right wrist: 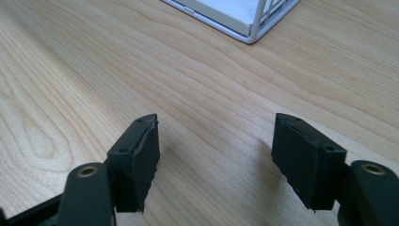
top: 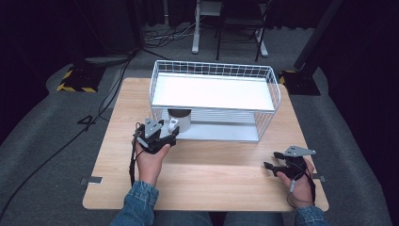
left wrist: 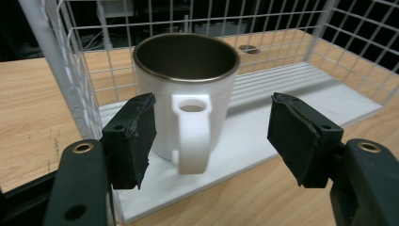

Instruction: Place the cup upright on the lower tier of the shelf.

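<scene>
Nearest the camera, at the desk's front-left, the left gripper (left wrist: 209,136) stood with its jaws spread, pinching nothing; the handle of the white mug (left wrist: 184,94) lay between the pads, untouched. The mug stood on the lower shelf of the white wire rack (top: 214,94), at its left front corner. Drawing straight back, level, would likely clear the handle without tipping it. Near the front-right corner, the right gripper (right wrist: 214,155) was spread over bare desk (right wrist: 197,75).
</scene>
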Demonstrator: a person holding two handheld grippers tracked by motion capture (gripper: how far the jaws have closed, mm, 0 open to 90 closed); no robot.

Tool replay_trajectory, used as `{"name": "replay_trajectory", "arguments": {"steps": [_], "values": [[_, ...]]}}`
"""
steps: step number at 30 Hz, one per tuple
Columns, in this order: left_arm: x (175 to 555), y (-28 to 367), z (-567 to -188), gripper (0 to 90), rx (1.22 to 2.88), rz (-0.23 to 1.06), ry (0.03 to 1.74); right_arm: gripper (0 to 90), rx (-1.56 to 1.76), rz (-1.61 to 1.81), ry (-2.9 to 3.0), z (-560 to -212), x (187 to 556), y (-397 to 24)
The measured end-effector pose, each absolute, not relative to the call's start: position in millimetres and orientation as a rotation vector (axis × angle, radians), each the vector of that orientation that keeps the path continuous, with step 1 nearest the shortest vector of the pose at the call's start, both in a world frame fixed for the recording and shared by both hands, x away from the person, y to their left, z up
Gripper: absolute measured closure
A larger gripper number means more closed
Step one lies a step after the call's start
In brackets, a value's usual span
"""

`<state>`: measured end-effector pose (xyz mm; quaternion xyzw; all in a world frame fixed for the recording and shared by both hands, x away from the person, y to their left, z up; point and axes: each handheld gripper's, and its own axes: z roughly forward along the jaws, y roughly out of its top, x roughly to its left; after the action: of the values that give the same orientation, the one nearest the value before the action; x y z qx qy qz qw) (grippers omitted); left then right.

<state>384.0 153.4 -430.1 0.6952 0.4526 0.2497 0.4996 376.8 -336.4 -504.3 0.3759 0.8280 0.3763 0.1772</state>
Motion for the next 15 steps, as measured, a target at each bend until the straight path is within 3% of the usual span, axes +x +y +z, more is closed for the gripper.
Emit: {"name": "replay_trajectory", "arguments": {"steps": [15], "values": [[348,153,-414,31.7,1.77,0.571,0.931,32.4,1.064,1.069,2.35,-504,377,-337]]}}
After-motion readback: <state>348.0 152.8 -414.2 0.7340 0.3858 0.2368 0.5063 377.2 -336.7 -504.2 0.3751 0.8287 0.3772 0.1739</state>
